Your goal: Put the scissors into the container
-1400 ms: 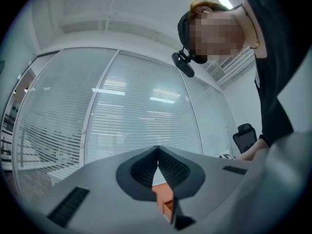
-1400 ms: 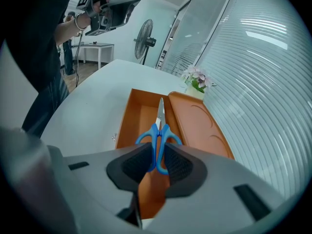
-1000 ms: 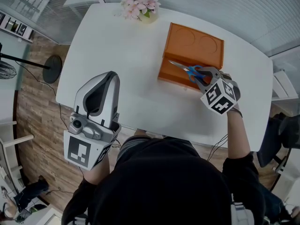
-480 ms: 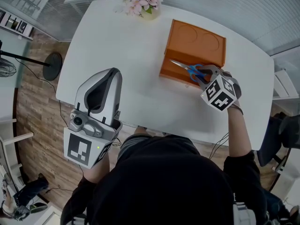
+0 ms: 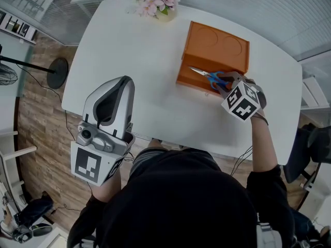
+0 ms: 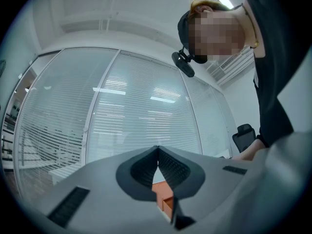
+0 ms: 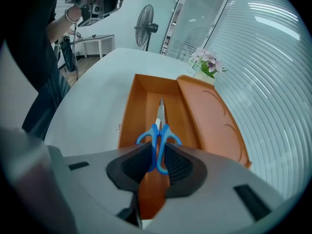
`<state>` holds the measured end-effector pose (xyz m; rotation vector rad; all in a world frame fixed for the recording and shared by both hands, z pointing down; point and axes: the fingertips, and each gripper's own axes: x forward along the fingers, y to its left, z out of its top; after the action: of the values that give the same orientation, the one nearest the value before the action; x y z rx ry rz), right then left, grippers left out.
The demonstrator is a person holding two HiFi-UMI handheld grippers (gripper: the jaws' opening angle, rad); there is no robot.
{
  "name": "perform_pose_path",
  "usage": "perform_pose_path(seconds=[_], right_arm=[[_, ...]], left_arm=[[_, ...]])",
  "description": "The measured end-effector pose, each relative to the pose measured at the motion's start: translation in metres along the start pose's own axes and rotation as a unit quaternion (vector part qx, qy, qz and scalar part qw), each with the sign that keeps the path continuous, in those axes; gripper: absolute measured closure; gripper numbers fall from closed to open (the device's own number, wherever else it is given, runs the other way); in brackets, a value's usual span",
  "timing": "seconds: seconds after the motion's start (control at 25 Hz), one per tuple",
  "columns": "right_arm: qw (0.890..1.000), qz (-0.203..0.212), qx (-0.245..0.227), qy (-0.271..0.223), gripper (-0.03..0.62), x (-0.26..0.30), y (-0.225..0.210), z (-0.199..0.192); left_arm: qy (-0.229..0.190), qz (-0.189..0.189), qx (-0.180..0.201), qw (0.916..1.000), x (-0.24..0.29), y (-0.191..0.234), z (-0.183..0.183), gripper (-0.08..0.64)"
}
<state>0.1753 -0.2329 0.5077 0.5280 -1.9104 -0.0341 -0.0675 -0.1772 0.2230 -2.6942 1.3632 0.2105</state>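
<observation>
Jaws of right gripper (image 7: 156,162) clamp blue scissors (image 7: 158,143), blades toward 12 o'clock above orange container (image 7: 141,101); next: lower, release. Left gripper (image 6: 157,150) jaws together, empty.

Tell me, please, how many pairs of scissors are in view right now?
1. The blue-handled scissors are clamped by their handles in the right claw, blades pointing along the orange container's open compartment. No others show, though part of that compartment is hidden.

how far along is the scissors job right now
Done: the scissors are picked up and held over the open orange container. In hand: the right gripper clamps the blue handles in its jaws, blades pointing into it. Left: lower them in and release.
</observation>
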Motion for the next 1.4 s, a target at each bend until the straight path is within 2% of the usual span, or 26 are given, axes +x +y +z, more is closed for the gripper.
perform_pose_path(seconds=[0.4, 1.4], right_arm=[[1.0, 0.007, -0.003, 0.015, 0.506, 0.003, 0.0, -0.003], [0.999, 0.025, 0.0, 0.045, 0.506, 0.014, -0.003, -0.009]], left_arm=[[-0.006, -0.001, -0.01, 0.9999, 0.001, 0.0, 0.001, 0.546], [-0.005, 0.006, 0.0, 1.0, -0.001, 0.001, 0.001, 0.546]])
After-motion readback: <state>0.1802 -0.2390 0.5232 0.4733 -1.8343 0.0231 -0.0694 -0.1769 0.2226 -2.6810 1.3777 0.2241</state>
